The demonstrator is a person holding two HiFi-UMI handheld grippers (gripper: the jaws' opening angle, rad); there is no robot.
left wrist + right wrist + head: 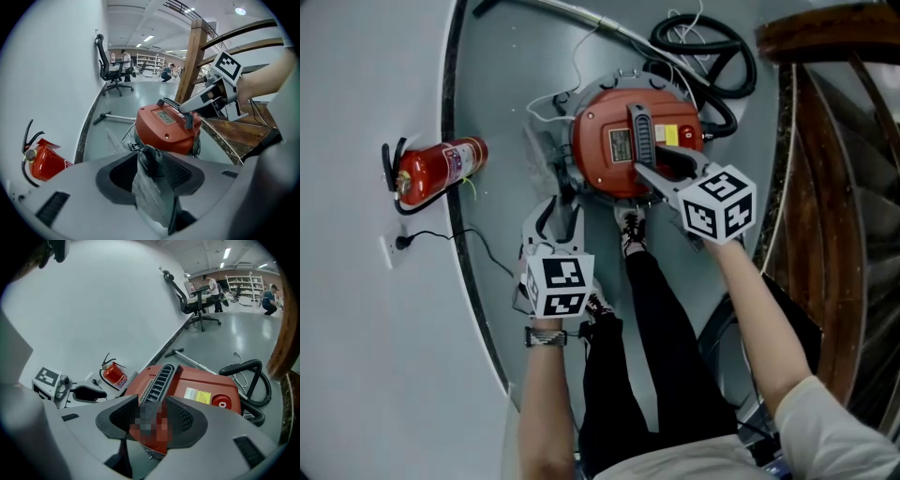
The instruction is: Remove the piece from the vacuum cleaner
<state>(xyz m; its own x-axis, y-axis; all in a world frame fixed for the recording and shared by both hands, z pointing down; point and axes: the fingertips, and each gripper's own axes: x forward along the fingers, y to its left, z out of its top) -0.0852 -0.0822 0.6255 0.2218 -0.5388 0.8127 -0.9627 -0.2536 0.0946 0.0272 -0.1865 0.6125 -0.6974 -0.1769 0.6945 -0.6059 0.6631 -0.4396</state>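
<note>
The red vacuum cleaner (623, 141) stands on the grey floor, with a black ribbed handle (643, 131) along its top. My right gripper (649, 159) reaches over the lid, and the near end of the handle (157, 380) lies between its spread jaws; part of it is hidden by a blurred patch. My left gripper (561, 202) is at the vacuum's left side. In the left gripper view a small black latch-like part (150, 159) and a crinkled grey sheet (152, 194) sit in the gap between its jaws, and the pads stand clear of them.
A red fire extinguisher (436, 171) lies by the curved white wall. A black hose (712, 56) and a metal wand (581, 14) lie beyond the vacuum. A wooden stair rail (839, 141) runs along the right. The person's shoes (630, 234) stand just below the vacuum.
</note>
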